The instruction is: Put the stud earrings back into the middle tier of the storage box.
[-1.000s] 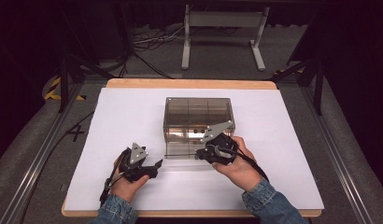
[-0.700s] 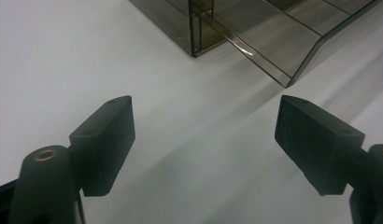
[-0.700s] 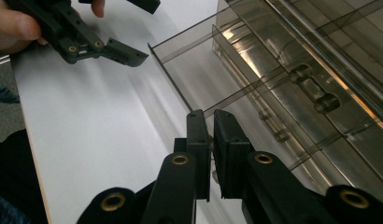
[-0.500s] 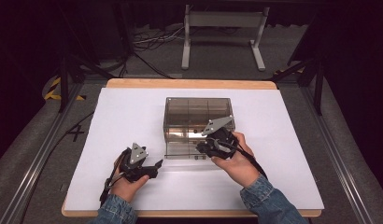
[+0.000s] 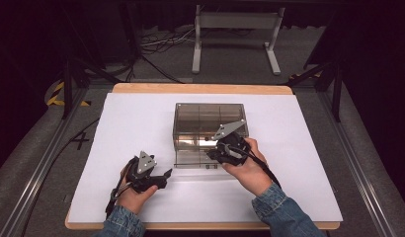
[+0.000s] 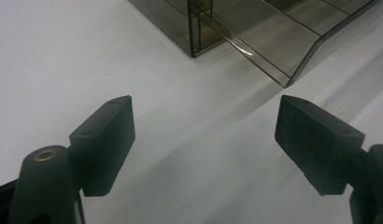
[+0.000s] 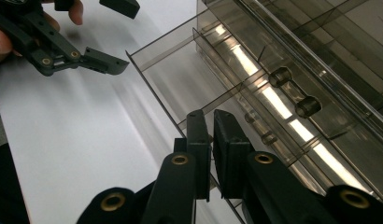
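Two grippers are held over a table (image 5: 116,128) with a white top. Near its middle stands a smoky clear plastic box (image 5: 210,118) with small drawers in it. The lowest drawer (image 5: 193,159) is pulled part of the way out toward the near edge, so the box looks as if it is being opened.

The right gripper (image 5: 214,154) is held low at the front of the box, on the right part of the open drawer. It seems to be placed there because the thin front wall of the drawer is a good part to pull on. In the right gripper view, its two black jaws are almost together. The thin clear drawer wall (image 7: 152,100) runs right up to the small gap between them, so the jaws seem to be clamped on that wall. Small round knobs (image 7: 307,106) can be seen on the drawers above.

The left gripper (image 5: 165,174) is rested on the white top, just to the near left of the open drawer. It is likely kept there to stay out of the way, or to be ready to help. In the left gripper view, its jaws are wide apart. Nothing is held between them, and the corner of the drawer (image 6: 278,51) lies beyond them without being touched.
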